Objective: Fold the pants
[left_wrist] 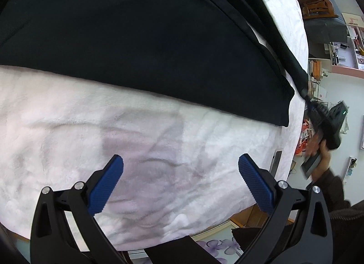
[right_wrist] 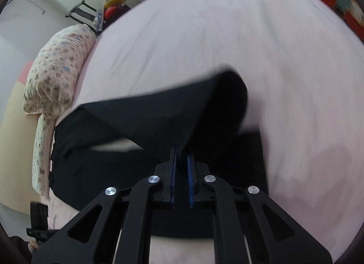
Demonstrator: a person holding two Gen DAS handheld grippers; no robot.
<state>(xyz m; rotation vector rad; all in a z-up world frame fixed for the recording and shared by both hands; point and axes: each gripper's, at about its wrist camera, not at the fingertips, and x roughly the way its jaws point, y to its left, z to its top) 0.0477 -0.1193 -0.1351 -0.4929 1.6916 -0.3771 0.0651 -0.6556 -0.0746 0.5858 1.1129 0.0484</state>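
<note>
A home bedroom: blanketed bed (right_wrist: 204,36), floral quilt (right_wrist: 56,70), cluttered shelves (left_wrist: 350,43).

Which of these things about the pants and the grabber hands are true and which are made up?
1. The right gripper is pinching black fabric of the pants. True.
2. The left gripper is holding the pants. False: its jaws stand wide apart with nothing between them, above the white blanket.
3. The pants are bright red. False: they are black.
4. A floral-patterned pillow lies at the edge of the bed in the right wrist view. True.
5. The pants lie on a bare wooden floor. False: they lie on the white blanket.
</note>
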